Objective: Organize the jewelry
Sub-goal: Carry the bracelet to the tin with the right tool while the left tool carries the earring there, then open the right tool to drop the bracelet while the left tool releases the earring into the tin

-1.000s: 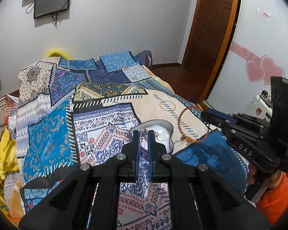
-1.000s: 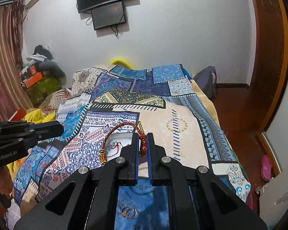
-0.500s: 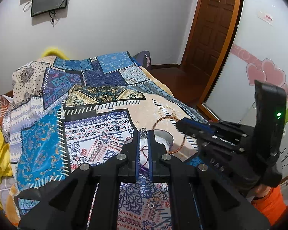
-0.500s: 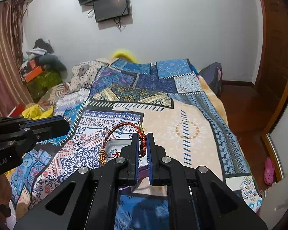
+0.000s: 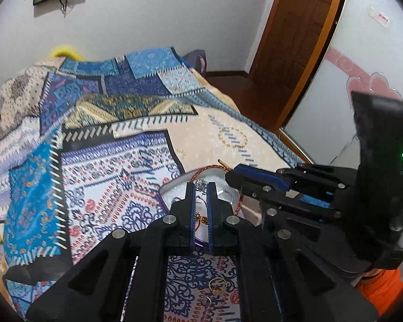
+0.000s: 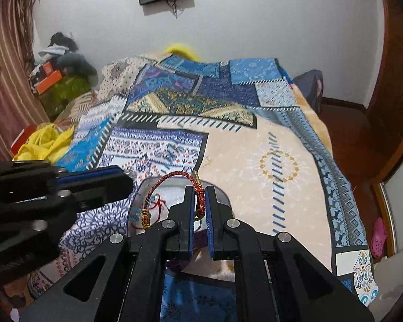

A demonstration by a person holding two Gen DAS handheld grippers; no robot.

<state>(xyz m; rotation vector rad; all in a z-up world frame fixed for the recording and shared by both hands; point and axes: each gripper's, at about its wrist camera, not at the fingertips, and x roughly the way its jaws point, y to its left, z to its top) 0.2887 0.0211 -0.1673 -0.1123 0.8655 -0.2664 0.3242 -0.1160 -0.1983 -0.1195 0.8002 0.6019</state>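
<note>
Fingers (image 6: 188, 201) of the right gripper (image 6: 199, 201), at lower centre of the right wrist view, are clenched on the red braided bracelet (image 6: 172, 176), whose loop arches up and to the left of the tips, its gold beads hanging at the lower left of the loop; fingers (image 5: 190, 198) of the left gripper (image 5: 200, 197), at lower centre of the left wrist view, are clenched on a small silver trinket (image 5: 200, 184) that shows just above the tips. Largest in both views is the patchwork bedspread (image 6: 255, 161), filling the middle of each frame. On it, directly beneath both grippers, lies a clear plastic tray (image 6: 223, 197) holding red cord; in the left wrist view the tray (image 5: 172, 190) sits at centre, with the bracelet (image 5: 201, 170) curving over its far rim and the right gripper (image 5: 235, 175) entering from the right edge. In the right wrist view the left gripper (image 6: 126, 178) reaches in from the left edge, beside the tray. Small gold rings (image 5: 217, 287) rest on the bedspread at the bottom centre of the left wrist view, between the finger arms. A yellow cloth (image 6: 44, 145) lies at mid left of the right wrist view.
</note>
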